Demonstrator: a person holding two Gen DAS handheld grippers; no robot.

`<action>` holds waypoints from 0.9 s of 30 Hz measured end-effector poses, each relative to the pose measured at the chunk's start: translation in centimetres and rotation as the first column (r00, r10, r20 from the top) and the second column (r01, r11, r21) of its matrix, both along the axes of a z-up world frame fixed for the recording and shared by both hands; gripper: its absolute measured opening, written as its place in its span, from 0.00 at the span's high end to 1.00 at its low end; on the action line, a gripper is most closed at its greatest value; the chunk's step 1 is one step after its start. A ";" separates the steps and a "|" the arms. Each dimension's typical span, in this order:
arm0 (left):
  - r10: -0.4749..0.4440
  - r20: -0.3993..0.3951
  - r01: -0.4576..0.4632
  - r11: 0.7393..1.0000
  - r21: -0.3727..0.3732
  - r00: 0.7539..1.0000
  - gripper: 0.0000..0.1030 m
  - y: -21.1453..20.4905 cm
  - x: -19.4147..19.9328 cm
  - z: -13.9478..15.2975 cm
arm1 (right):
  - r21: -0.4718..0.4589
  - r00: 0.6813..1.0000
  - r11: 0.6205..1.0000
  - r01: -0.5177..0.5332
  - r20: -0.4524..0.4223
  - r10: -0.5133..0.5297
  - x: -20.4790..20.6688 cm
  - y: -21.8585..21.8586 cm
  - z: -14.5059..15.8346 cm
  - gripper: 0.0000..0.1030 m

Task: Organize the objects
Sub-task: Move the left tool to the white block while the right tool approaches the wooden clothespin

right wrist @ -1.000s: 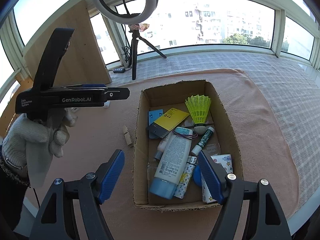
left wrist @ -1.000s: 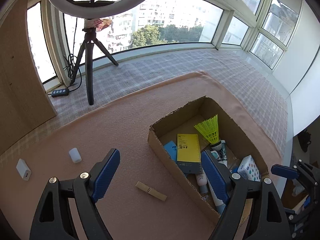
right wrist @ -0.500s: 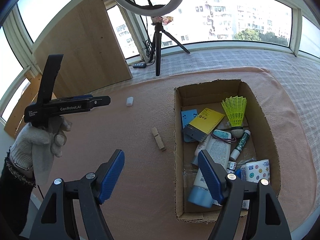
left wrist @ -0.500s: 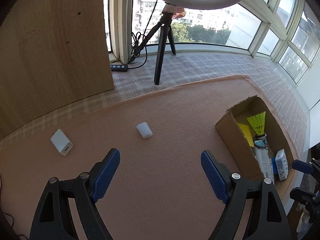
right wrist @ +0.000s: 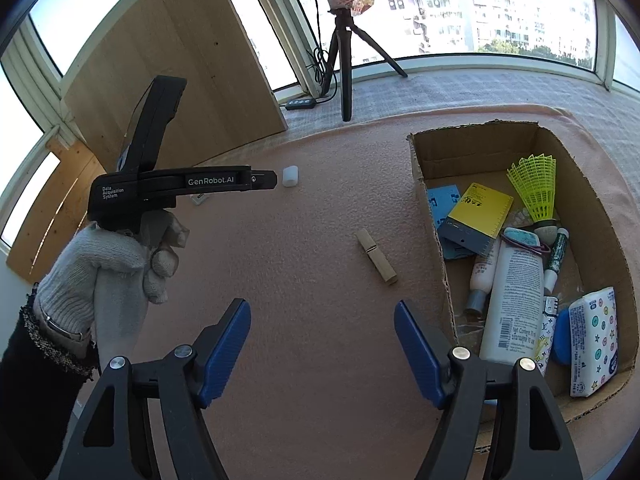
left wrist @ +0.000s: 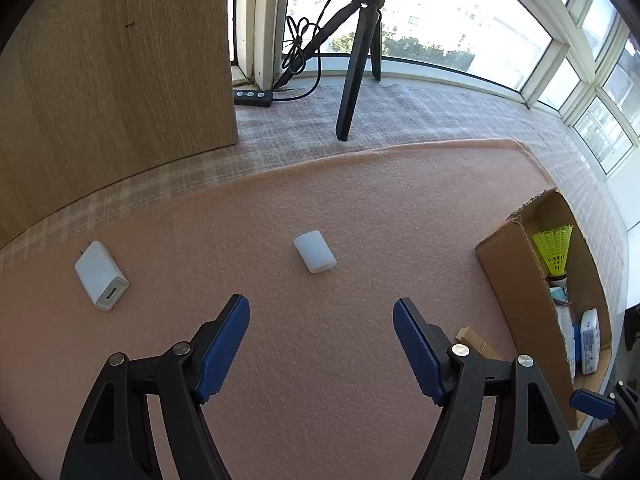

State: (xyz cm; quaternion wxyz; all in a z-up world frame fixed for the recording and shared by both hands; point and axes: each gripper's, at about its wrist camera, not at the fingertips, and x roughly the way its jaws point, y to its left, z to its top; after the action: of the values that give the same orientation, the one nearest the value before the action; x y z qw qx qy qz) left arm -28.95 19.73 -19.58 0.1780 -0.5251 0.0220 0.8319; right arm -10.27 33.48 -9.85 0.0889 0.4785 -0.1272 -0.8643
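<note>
On a pink felt mat beside a bay window, two handheld grippers hover with nothing between their fingers. Seen from the right wrist camera, the left gripper carries white lettering: "GenRobot.AI" along its black body and "Data Acquisition System" near the handle. A gloved left hand grips that handle, holding the tool level and pointing toward a small white cap on the mat. From its own camera, the left gripper's blue pads are spread wide above bare mat, the cap just ahead of them. A white USB charger lies to the left, well apart from the cap.

The right gripper is likewise spread wide and empty, above the mat near a wooden clothespin. To its right sits a cardboard box holding a yellow shuttlecock, a yellow booklet, a white lotion bottle with small unreadable print, and a patterned tissue pack.
</note>
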 end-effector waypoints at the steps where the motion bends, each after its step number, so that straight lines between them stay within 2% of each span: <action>1: -0.001 0.005 0.001 1.000 0.000 1.000 0.27 0.4 -0.3 -0.4 | 0.016 1.000 1.000 0.008 0.002 -0.008 -0.3 -0.3 -0.3 0.37; 6: -0.003 0.029 0.003 1.000 0.004 1.000 0.32 1.3 -1.4 -1.9 | 0.025 0.998 0.999 0.045 0.046 -0.046 -2.4 -0.5 -2.1 0.55; 17: -0.003 0.040 0.004 1.000 -0.001 0.999 0.34 1.6 -2.3 -3.3 | 0.115 0.993 0.993 0.035 0.104 -0.047 -6.9 -1.6 -4.2 0.64; 23: 0.014 0.048 -0.014 1.000 -0.017 0.999 0.44 1.0 -3.0 -3.9 | 0.189 0.991 0.982 0.012 0.128 -0.037 -8.6 -3.2 -5.5 0.67; 27: 0.021 0.035 -0.020 0.999 -0.025 0.999 0.55 0.8 -3.3 -4.1 | 0.251 0.991 0.968 0.002 0.128 -0.035 -9.2 -3.7 -6.0 0.69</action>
State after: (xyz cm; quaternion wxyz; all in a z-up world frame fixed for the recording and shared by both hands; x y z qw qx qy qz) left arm -32.26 20.57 -23.64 0.1633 -0.5421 0.0240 0.8240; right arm -19.48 29.75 -15.85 0.0111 0.5408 -0.0270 -0.8407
